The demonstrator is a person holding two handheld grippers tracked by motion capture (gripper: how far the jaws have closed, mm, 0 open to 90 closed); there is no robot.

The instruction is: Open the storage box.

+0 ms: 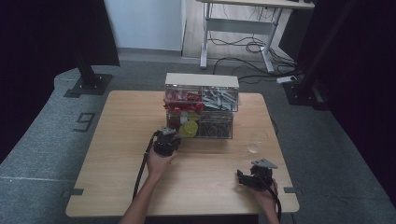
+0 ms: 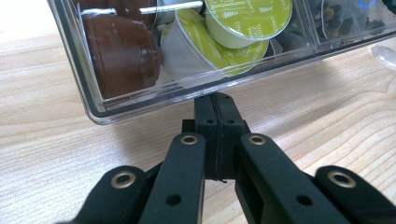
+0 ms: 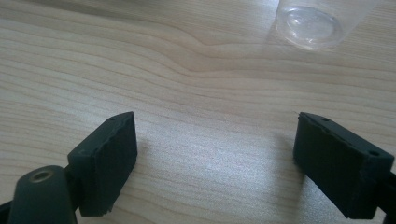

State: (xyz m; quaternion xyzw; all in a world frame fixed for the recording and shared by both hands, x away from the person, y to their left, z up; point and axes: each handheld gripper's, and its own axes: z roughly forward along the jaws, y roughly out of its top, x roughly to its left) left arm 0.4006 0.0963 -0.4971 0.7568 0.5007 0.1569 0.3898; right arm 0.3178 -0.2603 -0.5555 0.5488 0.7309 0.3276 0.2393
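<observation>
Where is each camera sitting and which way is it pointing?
High view: above the person's side, looking forward and down at the table; forearms and both gripper bodies show.
Left gripper view: rides the left hand-held gripper, jaws shut, facing the clear drawer organizer.
Right gripper view: rides the right hand-held gripper, jaws open, facing the clear plastic cup.
Shared: the wooden tabletop.

clear cup (image 3: 317,21) cropped at top
</observation>
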